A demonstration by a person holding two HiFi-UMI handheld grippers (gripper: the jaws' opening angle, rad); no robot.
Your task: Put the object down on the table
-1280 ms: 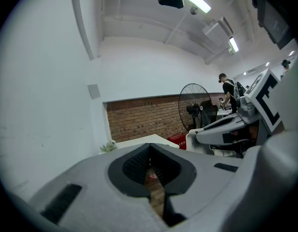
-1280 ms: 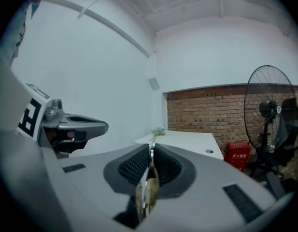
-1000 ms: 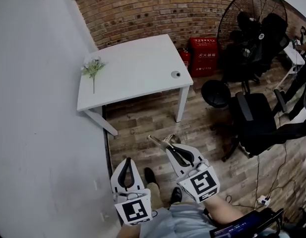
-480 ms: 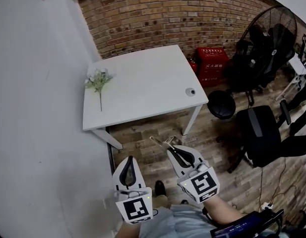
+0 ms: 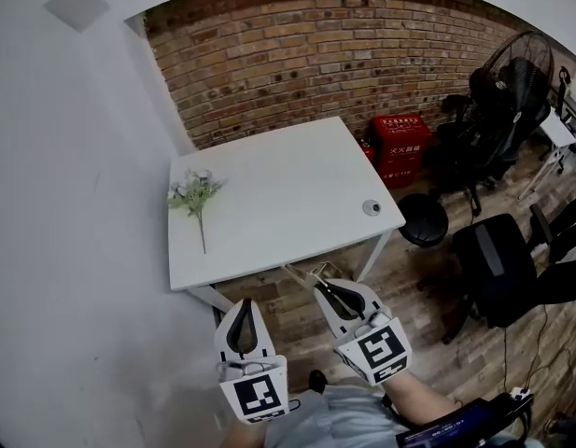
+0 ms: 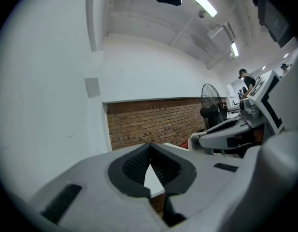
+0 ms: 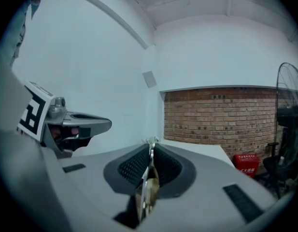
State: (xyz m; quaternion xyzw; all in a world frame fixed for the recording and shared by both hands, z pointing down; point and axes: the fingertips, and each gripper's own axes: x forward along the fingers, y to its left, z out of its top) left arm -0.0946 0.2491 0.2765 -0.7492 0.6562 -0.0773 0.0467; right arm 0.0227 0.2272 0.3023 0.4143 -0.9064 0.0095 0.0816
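My right gripper is shut on a thin metal object whose end sticks out to the left past the fingertips. In the right gripper view the metal object stands edge-on between the dark pads, at the right gripper's tips. It hangs over the floor just short of the white table's near edge. My left gripper is beside it, lower left, shut with nothing in it; in the left gripper view the left gripper's pads meet at the tips.
A flower sprig lies on the table's left side and a small round thing near its right front corner. Red crates, a round black stool, black office chairs and a standing fan are on the right. A white wall runs along the left.
The table has come nearer and lower in the head view, now just ahead of the gripper tips. Both grippers keep the same pose, and the right one still holds the metal object.
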